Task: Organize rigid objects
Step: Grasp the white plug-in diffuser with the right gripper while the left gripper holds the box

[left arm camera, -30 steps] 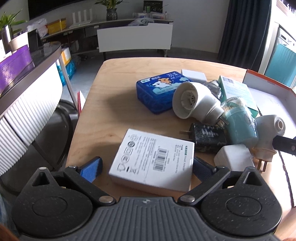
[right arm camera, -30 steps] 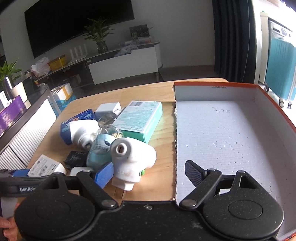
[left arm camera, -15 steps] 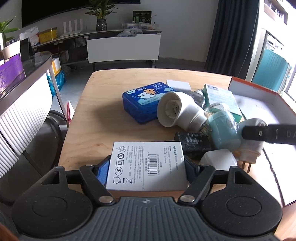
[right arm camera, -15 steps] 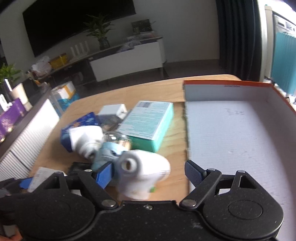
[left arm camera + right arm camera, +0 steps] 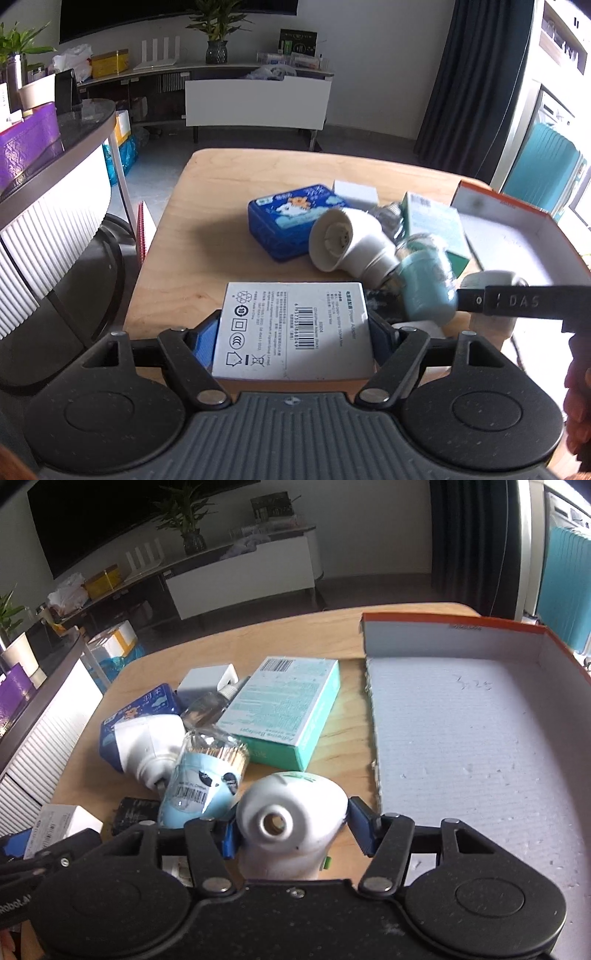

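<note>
In the left wrist view, the left tongs (image 5: pixel 291 334) are clamped on a flat white cardboard box with a barcode label (image 5: pixel 291 328), blue pads pressing both its sides at 6 o'clock over the round light-wood table (image 5: pixel 207 229). At 12 o'clock from that box lies a blue rectangular tin with a cartoon print (image 5: pixel 291 219). A white plastic lamp-socket adapter (image 5: pixel 347 245) leans against the tin at 1 o'clock, and a pale-blue toothpick jar (image 5: pixel 428 288) lies on its side at 2 o'clock, touching the adapter. A teal cardboard box (image 5: pixel 432 221) sits behind them. At 3 o'clock stands an orange-rimmed open cardboard tray with a white floor (image 5: pixel 517 236).

In the right wrist view, the right tongs (image 5: pixel 291 834) are closed on a white rounded plug-in device with a round hole (image 5: pixel 291 823), held at 6 o'clock just beside the tray's left edge. The toothpick jar sits at 10 o'clock, touching that device. The teal box lies at 12 o'clock, between the jar and the tray. The tray fills the view from 1 to 4 o'clock.
</note>
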